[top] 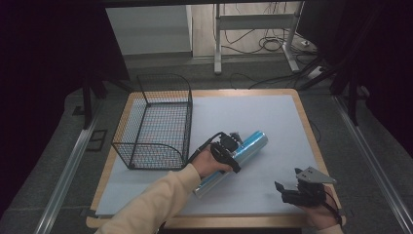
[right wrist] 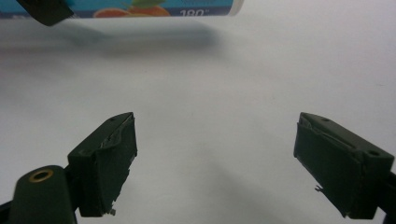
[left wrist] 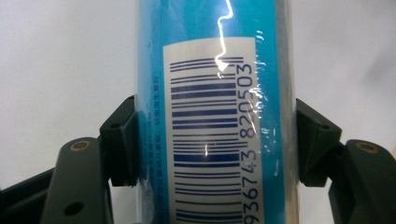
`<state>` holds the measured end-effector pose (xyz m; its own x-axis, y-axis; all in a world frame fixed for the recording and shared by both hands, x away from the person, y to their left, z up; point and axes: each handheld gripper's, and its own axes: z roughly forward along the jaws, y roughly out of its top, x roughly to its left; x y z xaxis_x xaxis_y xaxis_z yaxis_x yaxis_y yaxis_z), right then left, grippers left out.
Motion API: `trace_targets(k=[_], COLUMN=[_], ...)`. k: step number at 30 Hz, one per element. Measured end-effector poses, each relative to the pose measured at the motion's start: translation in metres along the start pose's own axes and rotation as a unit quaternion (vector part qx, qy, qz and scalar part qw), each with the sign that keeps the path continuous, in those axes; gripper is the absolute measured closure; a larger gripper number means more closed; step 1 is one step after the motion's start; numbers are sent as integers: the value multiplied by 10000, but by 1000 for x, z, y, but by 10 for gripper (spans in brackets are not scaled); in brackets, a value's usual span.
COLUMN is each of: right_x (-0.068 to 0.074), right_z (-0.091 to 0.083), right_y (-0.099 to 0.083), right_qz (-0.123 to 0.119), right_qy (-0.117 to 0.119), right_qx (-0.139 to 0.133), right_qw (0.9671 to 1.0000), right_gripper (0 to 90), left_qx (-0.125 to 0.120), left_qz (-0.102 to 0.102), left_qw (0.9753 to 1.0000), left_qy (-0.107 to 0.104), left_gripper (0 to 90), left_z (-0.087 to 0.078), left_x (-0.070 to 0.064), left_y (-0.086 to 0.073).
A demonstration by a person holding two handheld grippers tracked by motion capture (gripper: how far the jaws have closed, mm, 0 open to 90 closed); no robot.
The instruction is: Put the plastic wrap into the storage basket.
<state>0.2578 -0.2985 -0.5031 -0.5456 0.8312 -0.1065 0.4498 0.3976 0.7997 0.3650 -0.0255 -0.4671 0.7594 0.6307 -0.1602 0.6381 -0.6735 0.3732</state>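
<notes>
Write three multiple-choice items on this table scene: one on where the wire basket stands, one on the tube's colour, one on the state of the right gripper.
1. Where does the wire basket stand?
A. at the table's far left
B. at its near right
C. on the floor

2. What is the main colour of the tube?
A. red
B. blue
C. yellow

3. How is the right gripper?
A. shut on the tube
B. shut on nothing
C. open, holding nothing

Key: 1 A, the high view shows it at the far left of the white table. 2 B, its wrap is blue in the left gripper view, between the jaws of the left gripper. 3 C, its jaws stand wide apart over bare table.
</notes>
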Motion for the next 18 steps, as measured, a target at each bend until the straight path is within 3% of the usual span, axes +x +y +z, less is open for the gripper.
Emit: trace_targets(k=[3, 8, 18], right_x=[-1, 0, -1], right_z=[0, -1, -1], right_y=[0, 0, 0], right_qz=[14, -2, 17], right_qy=[-17, -31, -52], right_qx=[-10, -8, -14], right_qw=[10000, 10000, 10000], right_gripper=[135, 135, 135], left_qx=[-45, -119, -329], left_qz=[76, 61, 61], left_qw=[9999, 9999, 9994], left_qy=[64, -109, -3], left_gripper=[314, 314, 314], left_z=[-7, -18, -39], left_x=[-1, 0, 3], left_y=[1, 4, 8])
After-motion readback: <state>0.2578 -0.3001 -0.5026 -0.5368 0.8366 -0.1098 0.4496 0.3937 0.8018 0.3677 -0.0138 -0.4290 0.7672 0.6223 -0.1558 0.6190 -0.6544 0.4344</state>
